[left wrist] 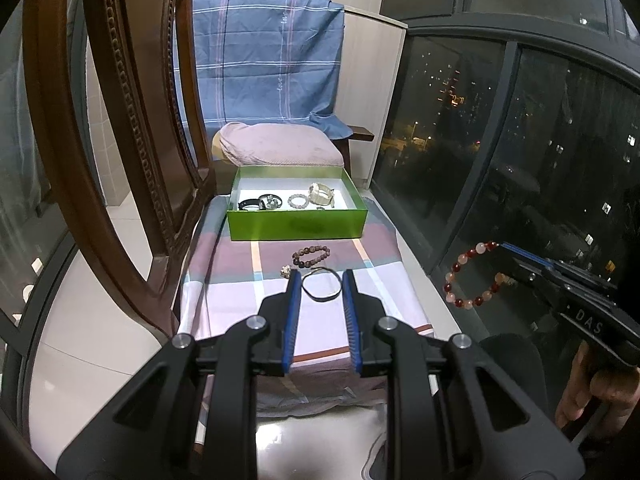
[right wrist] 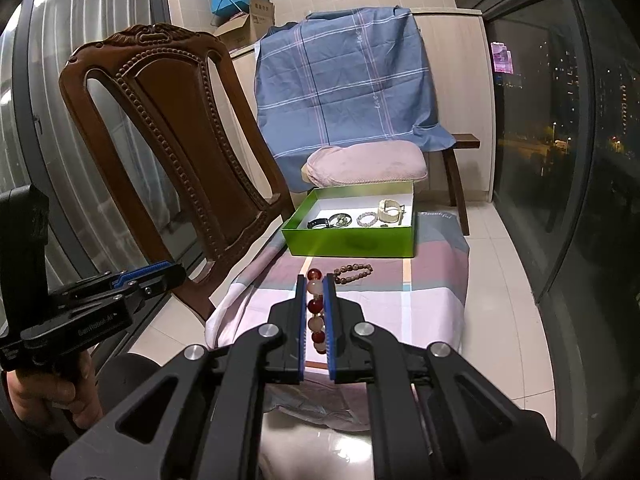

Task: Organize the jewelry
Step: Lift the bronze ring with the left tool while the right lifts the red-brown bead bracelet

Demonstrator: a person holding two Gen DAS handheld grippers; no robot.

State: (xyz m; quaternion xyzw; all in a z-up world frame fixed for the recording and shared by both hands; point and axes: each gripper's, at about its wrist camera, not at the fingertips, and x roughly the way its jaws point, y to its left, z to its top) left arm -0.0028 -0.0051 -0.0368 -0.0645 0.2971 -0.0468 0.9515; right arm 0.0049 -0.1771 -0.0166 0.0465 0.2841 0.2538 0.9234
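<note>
- The right hand-held gripper (right wrist: 315, 280) clamps a red-and-pink bead bracelet (right wrist: 315, 312), held in the air short of the green box (right wrist: 352, 240).
- The left hand-held gripper (left wrist: 321, 278) hangs open above a thin dark bangle (left wrist: 321, 288) on the checked cloth (left wrist: 240, 296).
- A brown bead bracelet (left wrist: 311, 255) lies just before the box.
</note>
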